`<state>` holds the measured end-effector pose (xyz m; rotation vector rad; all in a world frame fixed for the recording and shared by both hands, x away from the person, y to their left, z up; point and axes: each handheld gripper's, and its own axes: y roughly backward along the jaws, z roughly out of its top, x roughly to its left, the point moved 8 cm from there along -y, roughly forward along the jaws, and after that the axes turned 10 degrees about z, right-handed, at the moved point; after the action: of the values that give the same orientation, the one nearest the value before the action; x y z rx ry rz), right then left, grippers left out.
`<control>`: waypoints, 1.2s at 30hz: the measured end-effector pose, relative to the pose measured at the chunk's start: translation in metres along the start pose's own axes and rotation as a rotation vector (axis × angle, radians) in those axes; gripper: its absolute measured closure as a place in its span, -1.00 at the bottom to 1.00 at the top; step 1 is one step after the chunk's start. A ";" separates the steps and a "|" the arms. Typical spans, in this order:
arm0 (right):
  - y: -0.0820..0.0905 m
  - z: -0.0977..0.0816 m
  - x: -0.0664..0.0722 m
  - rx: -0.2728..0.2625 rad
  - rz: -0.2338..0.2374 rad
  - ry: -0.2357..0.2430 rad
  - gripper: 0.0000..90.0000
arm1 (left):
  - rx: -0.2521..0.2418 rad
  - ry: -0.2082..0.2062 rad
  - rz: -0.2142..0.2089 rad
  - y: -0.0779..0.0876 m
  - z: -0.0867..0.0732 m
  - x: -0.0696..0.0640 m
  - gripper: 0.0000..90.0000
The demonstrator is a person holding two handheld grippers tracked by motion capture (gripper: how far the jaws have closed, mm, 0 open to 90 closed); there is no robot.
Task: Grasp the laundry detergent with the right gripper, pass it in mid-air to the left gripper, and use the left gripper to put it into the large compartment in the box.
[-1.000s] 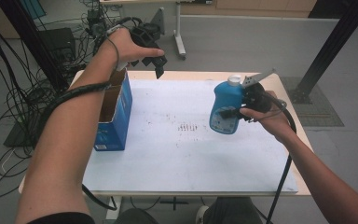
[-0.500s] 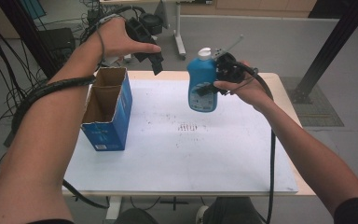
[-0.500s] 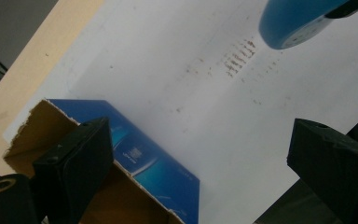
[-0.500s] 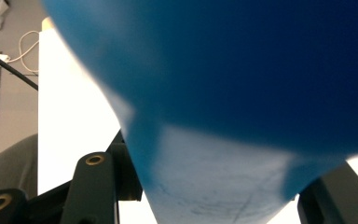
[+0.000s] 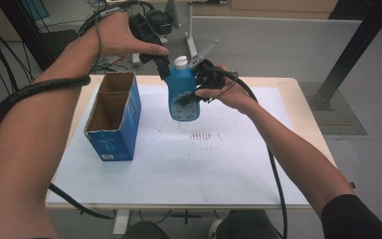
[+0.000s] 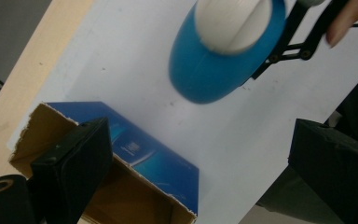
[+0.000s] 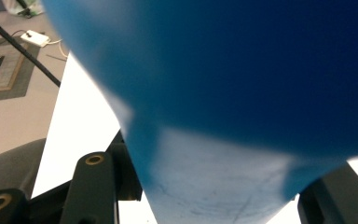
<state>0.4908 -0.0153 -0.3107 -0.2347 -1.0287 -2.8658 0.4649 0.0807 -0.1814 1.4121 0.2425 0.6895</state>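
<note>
1. Right gripper view, nearest of all, had the blue bottle (image 7: 242, 70) pressed up against the lens, with the black jaws rising on either side of its pale label; the right gripper (image 5: 195, 95) was clamped on the bottle's body.
2. High view placed that bottle in the air above the far middle of the tabletop (image 5: 258, 164), upright, its long axis vertical and its white cap (image 5: 180, 61) on top.
3. The right hand (image 5: 231, 93) came at the bottle from its right side, so the cap and neck were left free.
4. The left gripper (image 5: 161, 62) hung just beside the cap, up and to the left of it, pointing down, nearer the bottle's top than any other tool.
5. Left gripper view looked down along its own two jaws, which stood wide apart with nothing between them; the cap (image 6: 233, 21) lay ahead and off toward the right jaw, not yet centred in the gap.
6. By my judgement the coming move turned on that offset: the left gripper had to shift over the cap and come down along the bottle's axis before closing.
7. Below and to the left, the open cardboard box (image 5: 113, 117) stood on the tabletop, well apart from the bottle.
8. Nothing stood between the left gripper and the cap; only the right gripper's linkage (image 6: 303, 39) lay close to the bottle's flank.
9. Farther off, cables (image 5: 10, 59) and a stand's feet (image 5: 194, 47) lay on the floor beyond the tabletop.
</note>
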 end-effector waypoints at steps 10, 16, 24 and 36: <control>-0.031 0.002 0.010 -0.010 0.093 0.059 -0.03 | 0.037 -0.058 -0.029 -0.006 -0.008 -0.017 -0.85; -0.033 0.006 0.022 -0.022 0.111 0.100 -0.03 | 0.045 -0.087 -0.035 -0.011 -0.007 -0.026 -0.84; -0.027 0.007 0.035 -0.043 0.137 0.136 -0.04 | 0.055 -0.125 -0.053 -0.013 -0.007 -0.037 -0.84; -0.030 0.006 0.044 -0.037 0.140 0.163 -0.04 | 0.064 -0.155 -0.065 -0.018 -0.005 -0.045 -0.84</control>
<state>0.4444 0.0099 -0.3172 -0.0702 -0.8938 -2.7273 0.4325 0.0595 -0.2103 1.5041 0.1887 0.5206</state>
